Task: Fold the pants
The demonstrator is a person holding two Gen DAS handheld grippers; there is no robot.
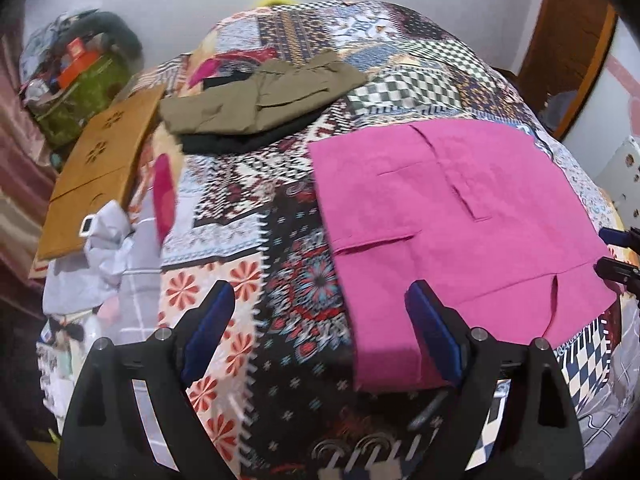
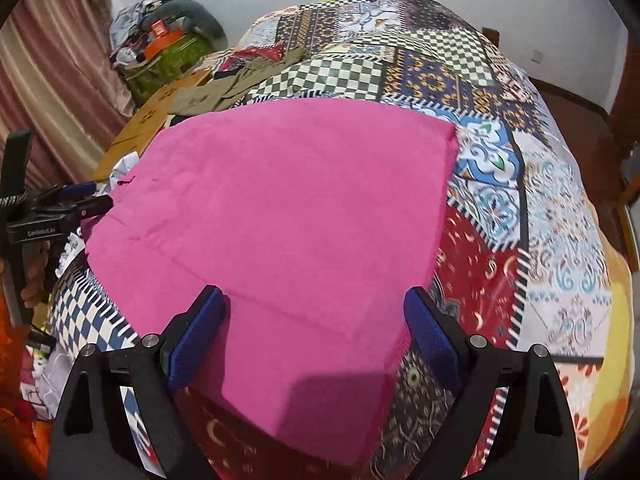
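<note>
The pink pants [image 1: 452, 216] were spread flat on the bed [image 1: 280, 280], ahead of both jaws. The left gripper [image 1: 320, 320] and right gripper [image 2: 316, 320] were held released, nothing grasped.

- Even, moderately bright indoor light was recorded in both views.
- Strong fisheye bending and dark corner vignetting were noted.
- Slight blur was observed; a soft shadow was cast on the pink pants [image 2: 320, 404].
</note>
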